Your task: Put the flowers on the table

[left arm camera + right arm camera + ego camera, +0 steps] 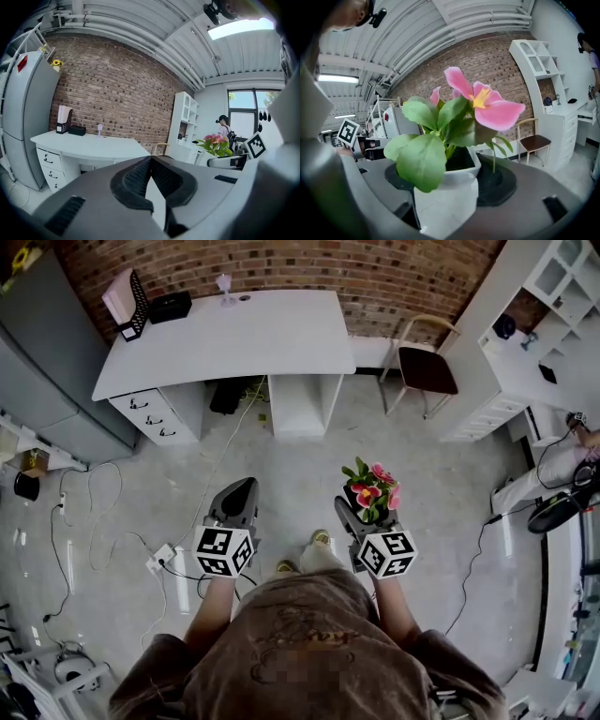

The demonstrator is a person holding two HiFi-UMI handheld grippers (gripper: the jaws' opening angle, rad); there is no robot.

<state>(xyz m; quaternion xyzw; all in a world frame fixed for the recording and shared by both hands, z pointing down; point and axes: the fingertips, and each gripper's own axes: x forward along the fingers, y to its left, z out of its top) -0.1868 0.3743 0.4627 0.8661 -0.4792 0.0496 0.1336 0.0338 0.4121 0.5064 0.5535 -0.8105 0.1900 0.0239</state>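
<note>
A small white pot of pink flowers (pixel 371 491) (pixel 454 159) with green leaves sits between the jaws of my right gripper (pixel 361 512) (pixel 452 187), which is shut on the pot and holds it upright in the air above the floor. My left gripper (pixel 234 502) (pixel 151 161) hangs beside it, shut, with its tips touching and nothing in them. The white table (pixel 234 338) (pixel 89 145) stands ahead against the brick wall, well beyond both grippers. The flowers (pixel 216 140) also show at the right of the left gripper view.
On the table's back left are a file holder (pixel 127 301), a black box (pixel 171 306) and a small lamp (pixel 225 287). A chair (pixel 422 367) stands to its right beside white shelving (pixel 525 343). Cables (pixel 112 549) trail over the floor at left. A grey cabinet (pixel 47 352) stands at left.
</note>
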